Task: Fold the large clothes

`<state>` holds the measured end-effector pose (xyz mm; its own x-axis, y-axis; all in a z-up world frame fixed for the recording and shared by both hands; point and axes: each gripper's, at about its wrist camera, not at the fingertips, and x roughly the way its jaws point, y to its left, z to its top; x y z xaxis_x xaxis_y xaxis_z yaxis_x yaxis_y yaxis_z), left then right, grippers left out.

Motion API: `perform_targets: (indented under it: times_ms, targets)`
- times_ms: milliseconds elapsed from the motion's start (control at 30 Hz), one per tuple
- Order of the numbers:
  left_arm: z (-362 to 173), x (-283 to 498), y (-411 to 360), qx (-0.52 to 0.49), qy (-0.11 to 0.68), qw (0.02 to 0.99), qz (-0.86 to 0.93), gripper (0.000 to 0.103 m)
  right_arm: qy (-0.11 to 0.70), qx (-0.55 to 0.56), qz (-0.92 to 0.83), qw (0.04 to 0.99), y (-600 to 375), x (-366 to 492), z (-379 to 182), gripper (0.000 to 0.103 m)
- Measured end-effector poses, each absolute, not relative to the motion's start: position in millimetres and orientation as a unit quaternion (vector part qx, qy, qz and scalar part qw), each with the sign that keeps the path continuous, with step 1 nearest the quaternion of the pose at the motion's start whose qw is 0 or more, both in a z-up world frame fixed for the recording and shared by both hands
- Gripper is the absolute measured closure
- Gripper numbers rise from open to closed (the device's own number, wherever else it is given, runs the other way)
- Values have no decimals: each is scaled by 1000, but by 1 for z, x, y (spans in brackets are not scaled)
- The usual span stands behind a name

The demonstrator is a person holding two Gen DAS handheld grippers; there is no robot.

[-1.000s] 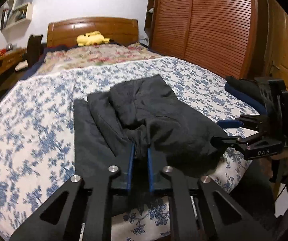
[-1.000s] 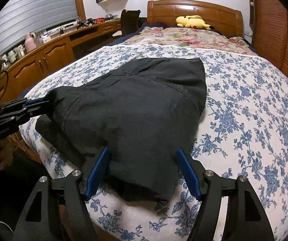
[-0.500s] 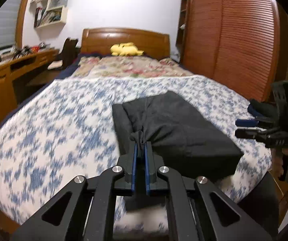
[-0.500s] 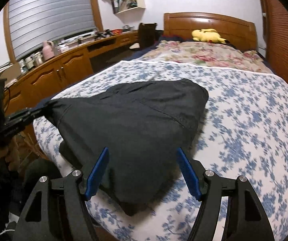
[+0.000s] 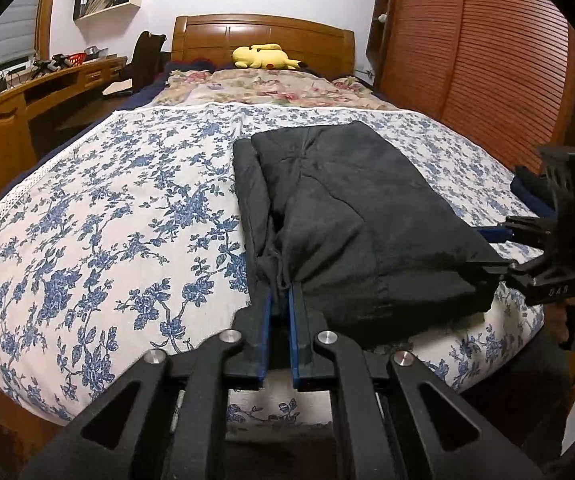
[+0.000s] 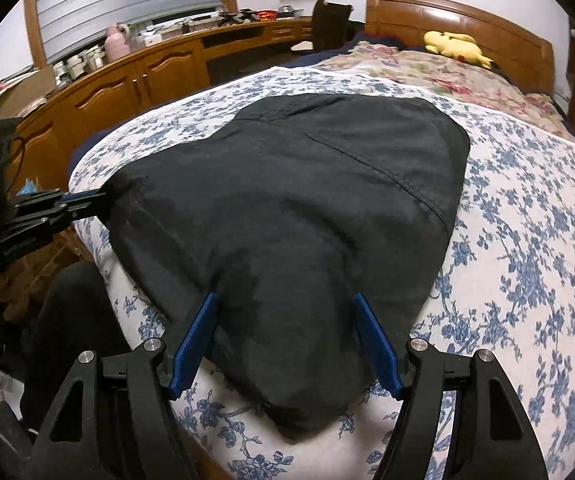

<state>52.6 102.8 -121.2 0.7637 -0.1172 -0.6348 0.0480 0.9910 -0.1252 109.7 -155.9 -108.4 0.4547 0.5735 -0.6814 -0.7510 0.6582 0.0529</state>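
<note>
A dark grey garment [image 5: 351, 208] lies folded on the blue-flowered bedspread [image 5: 107, 216], near the foot edge of the bed. My left gripper [image 5: 280, 292] is shut on the garment's near left corner and pinches bunched cloth. In the right wrist view the garment [image 6: 307, 208] fills the middle. My right gripper [image 6: 285, 312] is open, its blue fingers either side of the garment's near right corner. The left gripper [image 6: 99, 200] shows at the left there, clamped on the cloth. The right gripper [image 5: 491, 252] shows at the right edge of the left wrist view.
A wooden headboard [image 5: 263, 36] with a yellow plush toy [image 5: 265, 56] stands at the far end. A floral quilt [image 5: 271, 88] covers the pillow end. A wooden desk and cabinets [image 6: 139, 76] run along the left. A slatted wardrobe [image 5: 487, 60] is on the right.
The left gripper has pulled the garment's corner toward the foot edge and flattened the fold. The right gripper stayed open around the other corner. Both cameras now sit lower and closer.
</note>
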Motion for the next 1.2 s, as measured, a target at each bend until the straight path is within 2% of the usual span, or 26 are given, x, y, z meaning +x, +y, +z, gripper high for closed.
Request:
perform_targets:
  times_ms: [33,200,333,467,500,633,700,767,900,1200]
  targets:
    - [-121,52,104,-55,343,937,-45,95,341,-127,400,841,-157,112,-103,30]
    - [-114,50,112,-61,352,933,-27,72,300,-108,400,859,-169,150,-81,30]
    - [-107,49,116,-57,355,933,-15,63,294,-107,379,871,-163,205,-81,30]
    - [-103,48,116,-50,360,932,-4,41,309,-106,358,875,-150,266,-90,30]
    - [-103,49,116,-47,362,931,-2,38,315,-104,354,875,-147,278,-93,30]
    - [-107,52,113,-32,377,926,6,38,333,-106,333,876,-139,311,-112,30]
    - [-110,53,110,-28,386,922,5,38,342,-98,341,870,-136,315,-119,28]
    - [-114,53,108,-27,391,920,4,38,352,-83,348,865,-134,324,-124,20]
    - [-124,61,101,-28,401,916,-1,38,376,-38,366,850,-139,342,-129,16]
    - [-136,73,91,-33,410,912,-7,38,374,-40,353,857,-146,331,-135,11]
